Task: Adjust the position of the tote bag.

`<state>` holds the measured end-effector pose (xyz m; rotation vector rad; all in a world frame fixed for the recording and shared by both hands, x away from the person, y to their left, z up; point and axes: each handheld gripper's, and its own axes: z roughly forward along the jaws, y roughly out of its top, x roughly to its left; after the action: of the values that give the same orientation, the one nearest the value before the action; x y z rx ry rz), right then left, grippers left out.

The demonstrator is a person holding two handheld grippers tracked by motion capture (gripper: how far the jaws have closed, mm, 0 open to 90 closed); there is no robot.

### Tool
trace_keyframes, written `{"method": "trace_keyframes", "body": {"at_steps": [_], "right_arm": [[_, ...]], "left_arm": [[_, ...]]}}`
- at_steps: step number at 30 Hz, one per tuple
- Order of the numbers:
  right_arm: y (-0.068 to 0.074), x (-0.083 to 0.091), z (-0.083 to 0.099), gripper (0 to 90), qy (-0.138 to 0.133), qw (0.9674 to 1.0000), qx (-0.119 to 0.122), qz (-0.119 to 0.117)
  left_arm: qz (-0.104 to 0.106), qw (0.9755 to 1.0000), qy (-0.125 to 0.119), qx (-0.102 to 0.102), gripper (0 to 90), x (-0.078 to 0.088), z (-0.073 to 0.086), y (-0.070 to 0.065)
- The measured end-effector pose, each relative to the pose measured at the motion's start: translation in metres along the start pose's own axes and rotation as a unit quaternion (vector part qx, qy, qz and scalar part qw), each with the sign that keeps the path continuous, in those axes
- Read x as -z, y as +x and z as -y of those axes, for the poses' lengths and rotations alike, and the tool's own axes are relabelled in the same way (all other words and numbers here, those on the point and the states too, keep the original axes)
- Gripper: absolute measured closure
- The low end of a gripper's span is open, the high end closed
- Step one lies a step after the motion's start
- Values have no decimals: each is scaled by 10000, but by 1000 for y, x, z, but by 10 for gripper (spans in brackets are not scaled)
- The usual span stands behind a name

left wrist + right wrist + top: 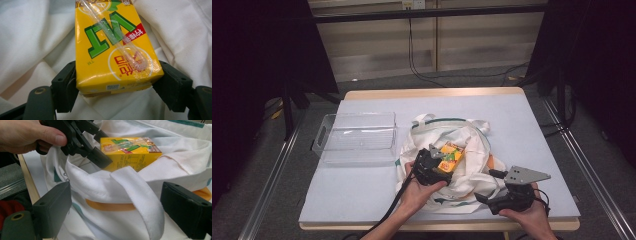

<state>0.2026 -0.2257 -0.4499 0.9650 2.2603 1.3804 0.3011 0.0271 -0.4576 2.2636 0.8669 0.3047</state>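
Observation:
A yellow juice carton (pixel 450 156) with a wrapped straw lies on top of a crumpled white tote bag (pixel 469 140) in the middle of the table. My left gripper (pixel 443 163) has its two black jaws pressed against the carton's (pixel 112 50) long sides near its lower end. The left gripper (pixel 117 82) comes at it from the near side. From the right gripper view the carton (pixel 132 152) sits at the bag's (pixel 175 165) mouth. My right gripper (pixel 112 212) stands open at the bag's near right, with a white strap (pixel 140 202) between its wide jaws, not pinched.
A clear plastic tray (pixel 357 137) stands left of the bag on the pale blue mat (pixel 522 120). Something orange (pixel 107 206) shows under the bag's cloth. The table's wooden front edge (pixel 362 226) runs close below both hands.

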Motion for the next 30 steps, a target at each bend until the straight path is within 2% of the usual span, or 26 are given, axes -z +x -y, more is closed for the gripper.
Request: {"method": "trace_keyframes", "body": {"at_steps": [2, 6, 9, 13, 16, 19, 20, 22, 24, 25, 26, 28, 30], "right_arm": [[0, 0, 0, 105, -12, 10000, -23, 6], [0, 2, 0, 106, -35, 10000, -46, 18], [-1, 2, 0, 107, -36, 10000, -45, 14], [0, 2, -1, 106, -28, 10000, -27, -20], [1, 2, -1, 107, -13, 10000, 1, -12], [1, 2, -1, 106, -9, 10000, 2, -10], [1, 2, -1, 106, -7, 10000, 4, -11], [1, 2, -1, 106, -5, 10000, 6, -25], [0, 1, -1, 106, -13, 10000, 30, -39], [1, 1, -1, 106, -3, 10000, 12, -42], [1, 1, -1, 106, 5, 10000, 32, -55], [2, 1, -1, 103, 16, 10000, 42, -70], [2, 1, -1, 102, 9, 9999, 69, -77]], "left_arm": [[0, 10000, 28, -39, 266, 1, -1, 0], [124, 9999, 16, 54, 269, 5, -3, 3], [174, 9998, 61, -41, 270, 10, -6, 5], [223, 9997, -26, -17, 272, 18, -12, 9], [265, 9996, 24, -86, 273, 24, -18, 14], [461, 9988, 132, -115, 273, 31, -26, 23], [515, 9986, 78, -101, 273, 33, -29, 26], [631, 9979, 126, -86, 273, 34, -33, 30], [671, 9970, 315, -217, 273, 34, -36, 34], [686, 9968, 363, -215, 273, 33, -37, 35], [757, 9955, 489, -293, 273, 34, -39, 38], [786, 9946, 572, -353, 273, 33, -41, 38], [775, 9926, 787, -504, 273, 33, -45, 38]]}}
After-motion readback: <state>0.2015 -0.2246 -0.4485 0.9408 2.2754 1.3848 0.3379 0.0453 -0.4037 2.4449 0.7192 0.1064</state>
